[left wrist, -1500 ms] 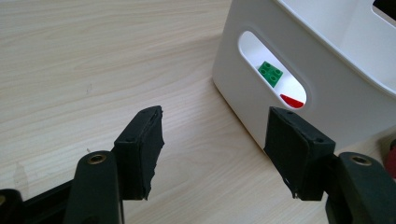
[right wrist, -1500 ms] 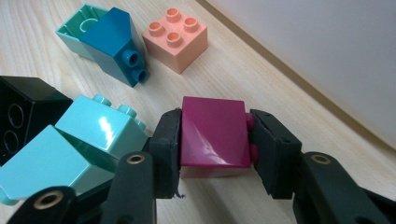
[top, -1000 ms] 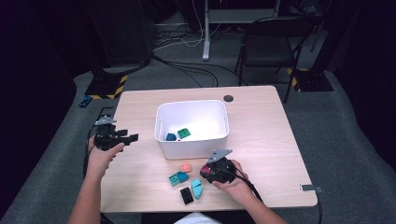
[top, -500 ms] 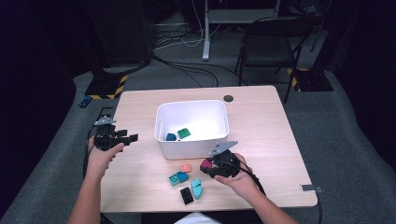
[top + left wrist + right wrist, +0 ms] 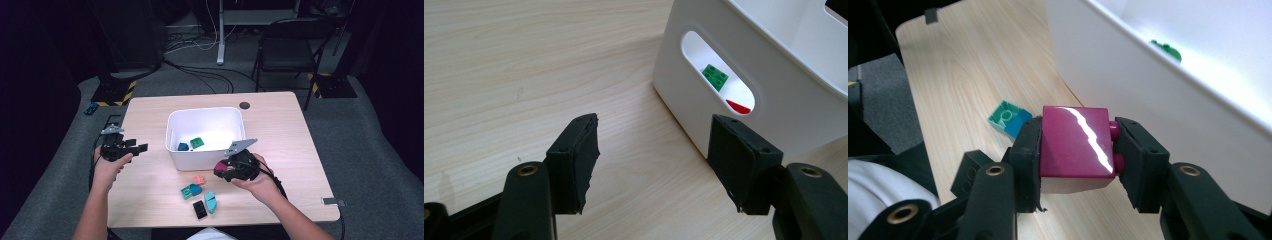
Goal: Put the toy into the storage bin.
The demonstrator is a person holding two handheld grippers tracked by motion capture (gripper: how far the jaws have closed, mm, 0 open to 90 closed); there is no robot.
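Right gripper [image 5: 1078, 150]: I pinch a glossy magenta brick [image 5: 1075, 147], studs against one pad, above the wood table [image 5: 280, 125] beside the white bin [image 5: 205, 135].
Left gripper [image 5: 654, 150]: spread, empty, facing the bin's oval handle slot.
Table: teal brick [image 5: 1005, 119], black brick [image 5: 200, 209].

Wooden table [image 5: 280, 125] carries white bin [image 5: 206, 150], loose bricks [image 5: 192, 190].
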